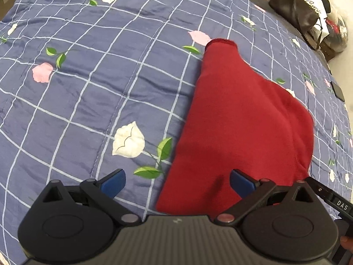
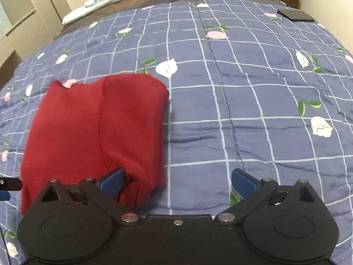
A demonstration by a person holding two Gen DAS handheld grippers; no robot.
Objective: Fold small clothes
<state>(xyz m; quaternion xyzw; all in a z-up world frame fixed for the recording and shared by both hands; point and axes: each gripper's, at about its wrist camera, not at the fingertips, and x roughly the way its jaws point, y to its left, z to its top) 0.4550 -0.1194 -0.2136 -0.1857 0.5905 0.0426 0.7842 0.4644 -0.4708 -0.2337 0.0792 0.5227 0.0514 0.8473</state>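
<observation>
Both claws gape wide: left claw (image 1: 177, 182) and right claw (image 2: 177, 182) flank the folded red garment (image 1: 238, 128).

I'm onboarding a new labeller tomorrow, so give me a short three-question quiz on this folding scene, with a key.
1. True or false: both the left gripper and the right gripper stand open, holding nothing.
2. Multiple choice: the dark red fleece garment lies on
A) a bare wooden floor
B) a blue checked quilt with printed flowers
C) a white plastic table
3. Fill in the blank: in the right wrist view, the flat black phone-like slab rests near the quilt's far ______ corner.

Key: 1 true; 2 B; 3 right.
</observation>
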